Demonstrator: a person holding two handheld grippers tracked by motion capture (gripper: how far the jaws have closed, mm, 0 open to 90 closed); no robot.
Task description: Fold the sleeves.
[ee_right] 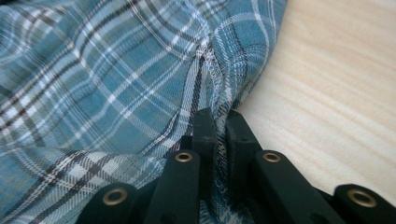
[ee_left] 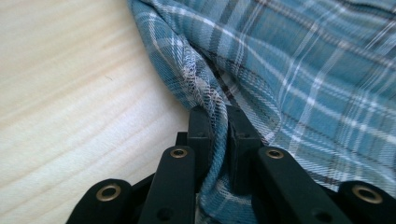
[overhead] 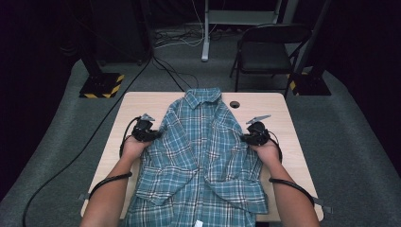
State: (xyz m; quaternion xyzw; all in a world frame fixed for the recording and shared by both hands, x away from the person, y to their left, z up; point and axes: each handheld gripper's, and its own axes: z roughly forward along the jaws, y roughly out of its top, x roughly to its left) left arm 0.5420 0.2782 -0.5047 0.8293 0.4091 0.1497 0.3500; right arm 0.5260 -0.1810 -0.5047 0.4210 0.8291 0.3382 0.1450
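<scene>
High view has the plaid shirt [overhead: 201,156] spread flat on the table [overhead: 137,101], collar away from me. I have the left gripper [overhead: 150,135] and right gripper [overhead: 247,138] each clenched on a side edge, ready, I'd say, to fold both sides inward evenly.

Both forearms are bare, without sleeves. Each gripper [overhead: 150,135] [overhead: 249,138] is black, with brass-coloured rivets, a grey three-cornered plate on top and a black trailing cable.

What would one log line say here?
left hand-held gripper: shut on shirt | right hand-held gripper: shut on shirt | shirt: flat on table
</scene>
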